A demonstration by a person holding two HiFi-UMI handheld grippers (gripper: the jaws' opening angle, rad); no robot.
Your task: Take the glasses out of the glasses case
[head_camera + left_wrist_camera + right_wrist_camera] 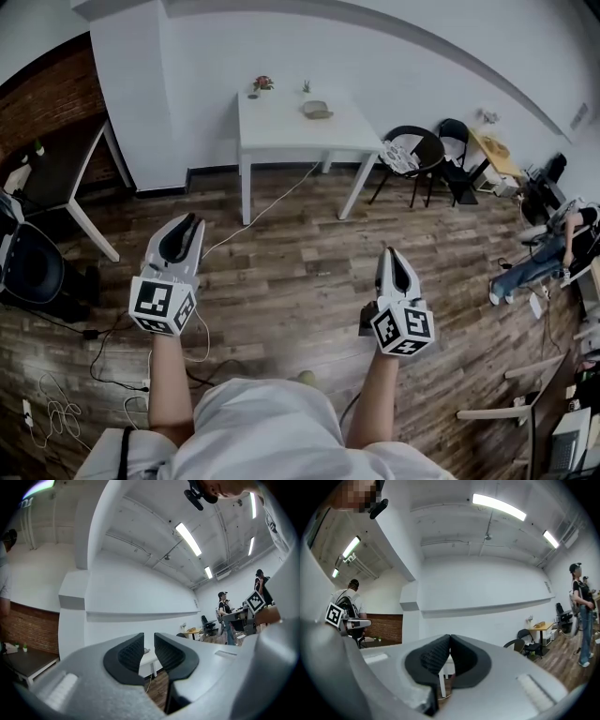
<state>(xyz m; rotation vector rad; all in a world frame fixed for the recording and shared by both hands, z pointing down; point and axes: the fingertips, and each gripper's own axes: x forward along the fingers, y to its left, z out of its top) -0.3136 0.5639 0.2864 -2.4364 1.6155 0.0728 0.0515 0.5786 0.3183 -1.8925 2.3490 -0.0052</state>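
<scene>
A greyish glasses case (317,110) lies on the white table (281,133) by the far wall; whether it is closed I cannot tell at this distance, and no glasses show. Both grippers hang over the wooden floor, well short of the table. My left gripper (192,221) (149,641) has a narrow gap between its black pads, with nothing in it. My right gripper (390,253) (450,645) has its pads pressed together and holds nothing.
A small potted plant (262,84) stands at the table's back edge. Black chairs (412,155) and a low yellow table (494,147) are to the right, a dark desk (56,169) and office chair (28,270) to the left. Cables (272,202) trail across the floor. A person (553,248) sits far right.
</scene>
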